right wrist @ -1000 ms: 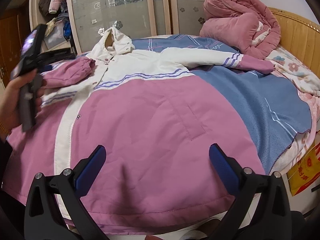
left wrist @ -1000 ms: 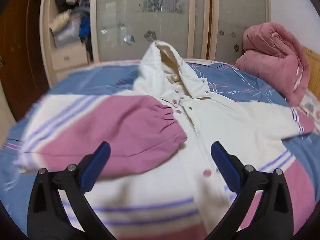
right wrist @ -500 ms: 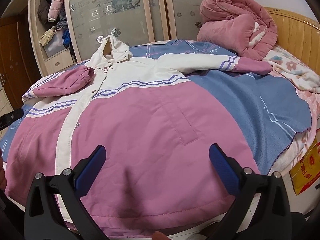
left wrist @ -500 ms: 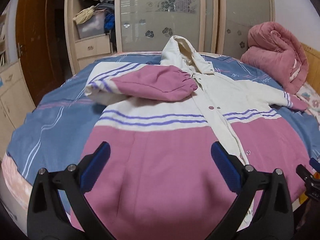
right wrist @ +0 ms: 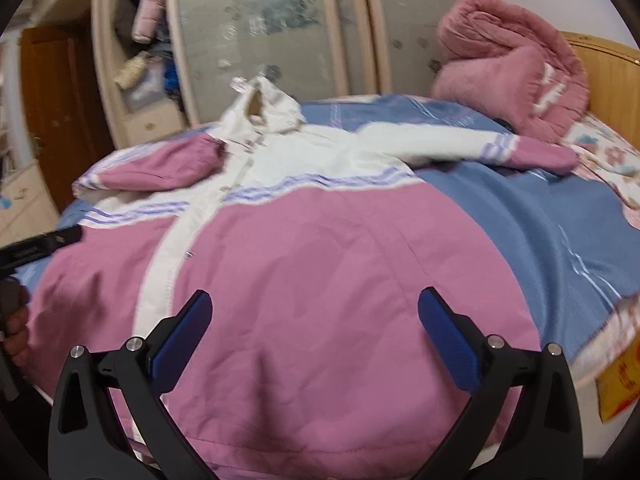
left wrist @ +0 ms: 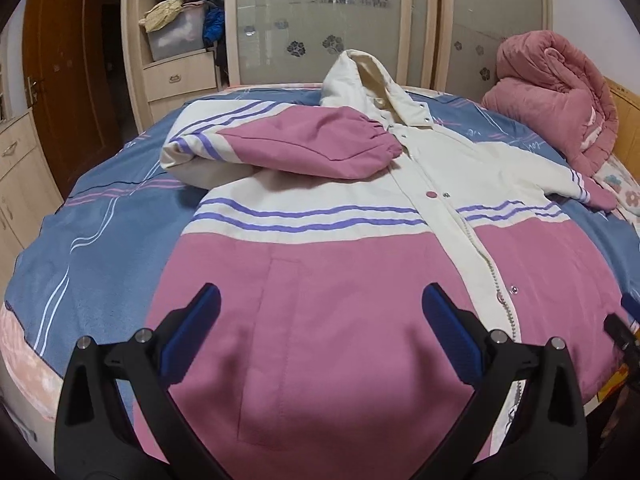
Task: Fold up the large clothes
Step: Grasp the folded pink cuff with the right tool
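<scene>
A large pink and white hooded jacket [left wrist: 320, 264] [right wrist: 344, 264] lies front up on the bed, hood toward the wardrobe. Its left sleeve [left wrist: 304, 144] [right wrist: 160, 168] is folded across the chest. The other sleeve [right wrist: 472, 148] [left wrist: 560, 180] stretches out flat to the right. My left gripper [left wrist: 320, 308] hangs open over the jacket's lower left pink panel, holding nothing. Over the lower right pink panel near the hem my right gripper [right wrist: 316, 312] is open too. The left gripper's black body [right wrist: 36, 244] and a hand [right wrist: 16, 332] show at the right wrist view's left edge.
The bed has a blue striped cover [left wrist: 92, 220] [right wrist: 540, 220]. A rolled pink quilt [left wrist: 556, 92] [right wrist: 504, 76] sits at the headboard side. A wardrobe with frosted doors [left wrist: 332, 20] and open shelves [left wrist: 176, 36] stands behind the bed. A brown door [left wrist: 68, 80] is at left.
My left gripper has drawn back from the folded sleeve toward the jacket's lower part. The right gripper has shifted slightly, its view now blurred.
</scene>
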